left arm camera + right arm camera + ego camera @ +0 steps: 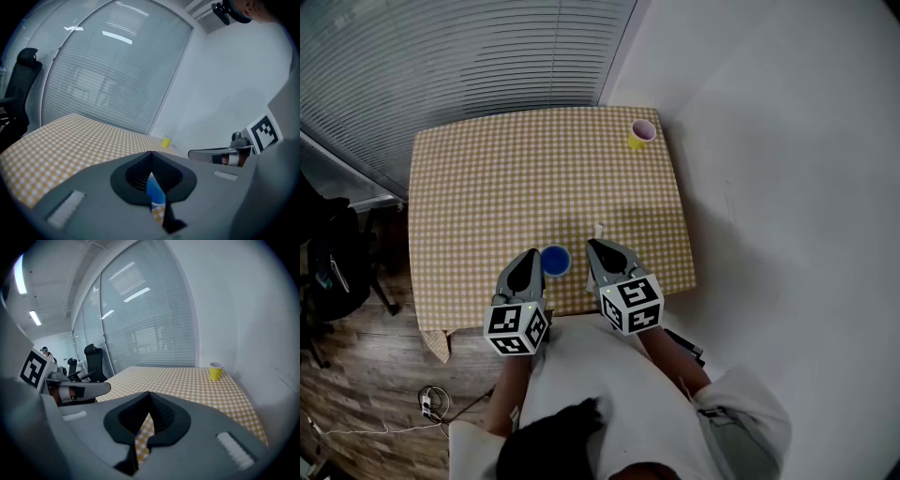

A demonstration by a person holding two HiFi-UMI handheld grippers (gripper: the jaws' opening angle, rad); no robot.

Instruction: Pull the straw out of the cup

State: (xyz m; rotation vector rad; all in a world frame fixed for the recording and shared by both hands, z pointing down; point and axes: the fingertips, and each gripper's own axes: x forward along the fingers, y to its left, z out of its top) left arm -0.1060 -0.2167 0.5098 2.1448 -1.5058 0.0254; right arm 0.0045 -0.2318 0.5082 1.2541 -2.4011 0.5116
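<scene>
While the right claw (593,247) clamps fully closed on the straw (598,230), its end pokes past the tips.

Both arms reach forward from the bottom of the frame. The left gripper (531,255) and right gripper (592,246) sit side by side at lower centre, tilted slightly downward, each with its jaws closed together.

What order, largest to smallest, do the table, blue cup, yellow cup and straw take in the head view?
1. table
2. blue cup and yellow cup: look alike; the blue one is nearer, so unranked
3. straw: only a short bit shows
</scene>
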